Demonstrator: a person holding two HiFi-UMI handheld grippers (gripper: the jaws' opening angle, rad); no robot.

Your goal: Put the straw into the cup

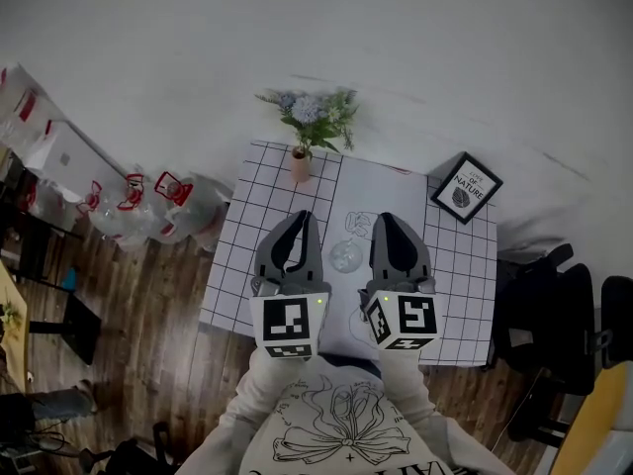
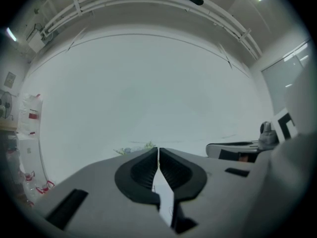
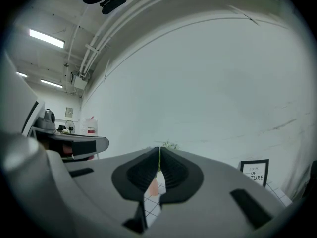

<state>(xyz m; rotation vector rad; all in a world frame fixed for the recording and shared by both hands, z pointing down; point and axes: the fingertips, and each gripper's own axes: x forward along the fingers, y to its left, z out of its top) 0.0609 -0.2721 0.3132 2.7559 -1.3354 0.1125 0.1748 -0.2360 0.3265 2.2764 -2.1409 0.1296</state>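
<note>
A clear glass cup stands near the middle of the table with the grid-pattern cloth, between my two grippers. Just behind the cup lies a faint clear item; I cannot tell whether it is the straw. My left gripper is held over the table left of the cup, jaws shut and holding nothing. My right gripper hangs right of the cup, also shut and empty. In the left gripper view the left gripper points at a bare white wall. The right gripper likewise faces the wall.
A small pink vase with flowers stands at the table's back edge, and a framed picture leans at the back right. Clear bags with red handles lie on the floor to the left. A black chair stands to the right.
</note>
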